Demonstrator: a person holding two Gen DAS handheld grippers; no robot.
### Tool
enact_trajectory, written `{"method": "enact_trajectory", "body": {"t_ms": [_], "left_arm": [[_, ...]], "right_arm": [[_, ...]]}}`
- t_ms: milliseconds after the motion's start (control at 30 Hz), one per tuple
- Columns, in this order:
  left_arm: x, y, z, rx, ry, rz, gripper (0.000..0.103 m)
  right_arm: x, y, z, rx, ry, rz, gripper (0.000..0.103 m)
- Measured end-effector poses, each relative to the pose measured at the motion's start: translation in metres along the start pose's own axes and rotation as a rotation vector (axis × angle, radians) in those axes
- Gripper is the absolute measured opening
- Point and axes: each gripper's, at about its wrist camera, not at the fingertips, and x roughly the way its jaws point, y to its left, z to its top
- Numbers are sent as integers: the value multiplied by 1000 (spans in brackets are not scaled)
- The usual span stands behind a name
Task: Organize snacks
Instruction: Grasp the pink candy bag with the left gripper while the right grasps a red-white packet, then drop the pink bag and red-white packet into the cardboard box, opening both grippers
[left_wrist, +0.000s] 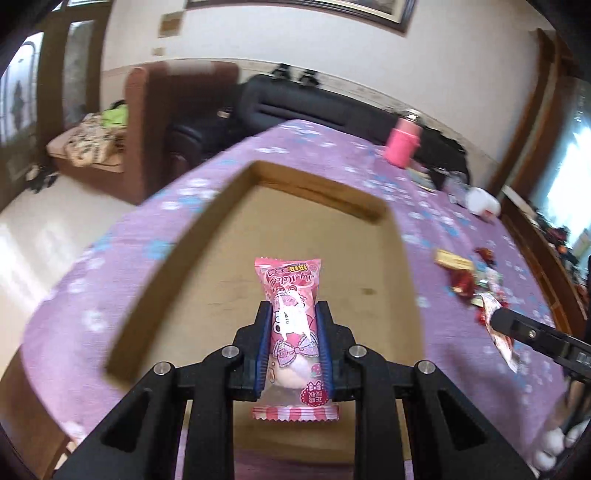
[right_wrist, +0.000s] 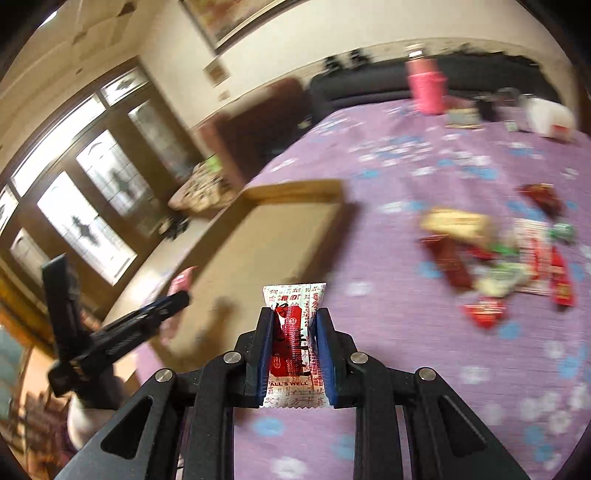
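Observation:
My left gripper (left_wrist: 293, 308) is shut on a pink snack packet (left_wrist: 291, 314) and holds it above the inside of a shallow cardboard box (left_wrist: 162, 273). My right gripper (right_wrist: 293, 314) is shut on a red-and-white snack packet (right_wrist: 295, 332) and holds it over the purple tablecloth just right of the box (right_wrist: 295, 192). The right gripper also shows at the right of the left wrist view (left_wrist: 498, 319), and the left gripper at the left of the right wrist view (right_wrist: 177, 299). A pile of loose snacks (right_wrist: 498, 251) lies on the cloth to the right, also seen in the left wrist view (left_wrist: 469, 273).
A pink bottle (left_wrist: 402, 144) stands at the table's far edge with a white container (left_wrist: 482, 203) and small items near it. The purple flowered tablecloth (right_wrist: 424, 369) covers the table. A black sofa (left_wrist: 314, 107) and a brown armchair (left_wrist: 147, 122) stand beyond.

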Motion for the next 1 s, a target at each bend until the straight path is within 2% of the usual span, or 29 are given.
{"method": "enact_trajectory", "body": {"t_ms": [67, 200, 333, 500, 667, 733, 800, 867, 933, 1000], "left_arm": [[-2, 16, -1, -15, -5, 29, 22], [-1, 36, -2, -49, 0, 41, 22], [3, 51, -3, -76, 10, 32, 22], [2, 60, -4, -108, 6, 10, 24], [-11, 62, -2, -131, -29, -11, 33], [-24, 60, 2, -130, -65, -29, 38], [-37, 53, 6, -122, -102, -45, 47], [-50, 46, 10, -111, -145, -75, 55], [-69, 34, 13, -95, -210, -110, 65], [-88, 18, 15, -79, -283, -135, 88]], "right_arm": [[21, 20, 3, -23, 38, 34, 25], [61, 51, 6, -71, 99, 48, 25], [99, 68, 2, -99, 156, 47, 25], [121, 74, -1, -109, 187, 29, 27], [111, 71, 4, -98, 162, 44, 28], [86, 66, 13, -104, 95, 31, 28], [55, 60, 20, -121, 12, -11, 30], [13, 46, 29, -149, -101, -103, 48], [-31, 29, 30, -170, -228, -214, 89], [-73, 6, 25, -162, -360, -313, 103]]}}
